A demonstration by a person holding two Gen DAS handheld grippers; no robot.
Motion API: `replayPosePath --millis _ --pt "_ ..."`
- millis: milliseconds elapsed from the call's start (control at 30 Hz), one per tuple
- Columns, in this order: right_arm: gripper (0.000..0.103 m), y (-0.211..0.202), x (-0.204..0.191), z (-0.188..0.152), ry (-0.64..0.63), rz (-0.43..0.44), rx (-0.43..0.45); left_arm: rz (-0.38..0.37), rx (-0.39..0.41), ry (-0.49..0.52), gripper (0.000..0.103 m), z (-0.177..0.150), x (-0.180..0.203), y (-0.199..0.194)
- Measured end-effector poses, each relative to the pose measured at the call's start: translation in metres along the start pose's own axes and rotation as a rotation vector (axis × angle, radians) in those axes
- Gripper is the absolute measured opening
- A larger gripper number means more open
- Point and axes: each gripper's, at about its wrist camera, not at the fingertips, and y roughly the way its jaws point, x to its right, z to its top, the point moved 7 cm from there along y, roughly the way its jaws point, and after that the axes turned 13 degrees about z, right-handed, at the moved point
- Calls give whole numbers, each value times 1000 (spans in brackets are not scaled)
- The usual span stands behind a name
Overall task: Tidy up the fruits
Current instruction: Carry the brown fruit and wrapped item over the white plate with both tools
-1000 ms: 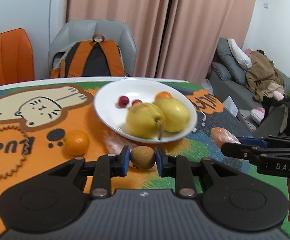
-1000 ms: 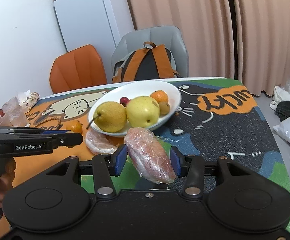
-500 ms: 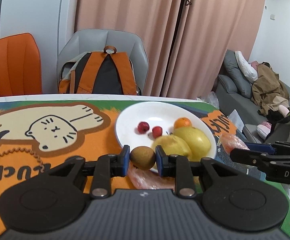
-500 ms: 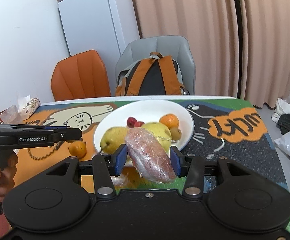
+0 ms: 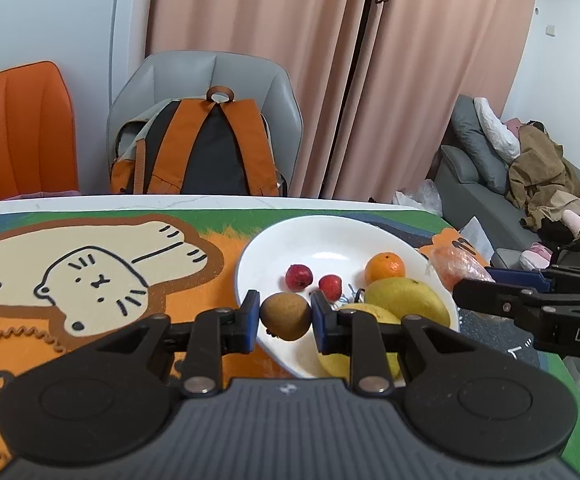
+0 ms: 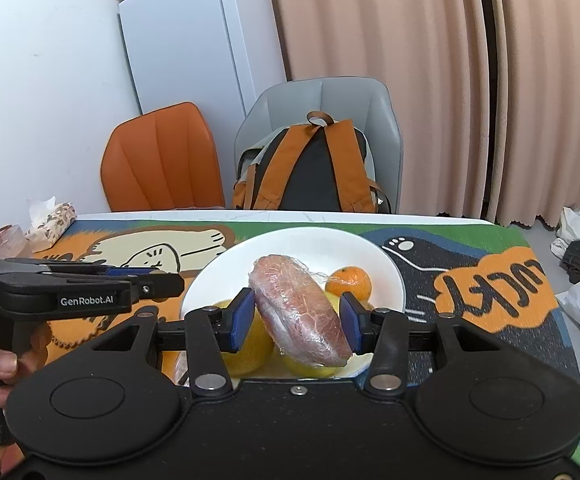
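Kiwi pinched, left gripper | wrapped fruit (peach, perhaps) clamped, right gripper

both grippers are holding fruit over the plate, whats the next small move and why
Probably lower the left gripper a little and open it. Its pads grip the brown kiwi above the near part of the white plate, where bare plate shows beside the two red fruits. The right gripper, holding the plastic-wrapped fruit over the pears, looks better placed to follow afterwards.

An orange-and-black fabric backpack sits on the grey padded chair; an orange padded chair stands beside it.
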Motion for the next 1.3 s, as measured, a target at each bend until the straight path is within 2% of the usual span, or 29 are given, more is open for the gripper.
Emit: replayPosePath --millis 467,533,600,1000,1133,1200,1300 --pt "42 29 20 8 12 3 -20 -25 -41 5 26 10 16 45" --pt "42 33 21 10 10 4 -20 -15 -27 29 33 12 18 47" --pt "42 37 22 12 7 7 -22 1 -13 53 34 13 19 47" --pt "42 60 19 35 -18 35 -17 51 -28 -23 34 22 -16 36" --pt "42 67 17 47 -30 35 5 65 -37 -36 37 20 -27 29" --pt "47 69 19 50 -15 47 28 73 -41 -46 38 17 -32 27" --pt "47 68 25 46 27 48 19 81 -49 -54 42 14 -38 24"
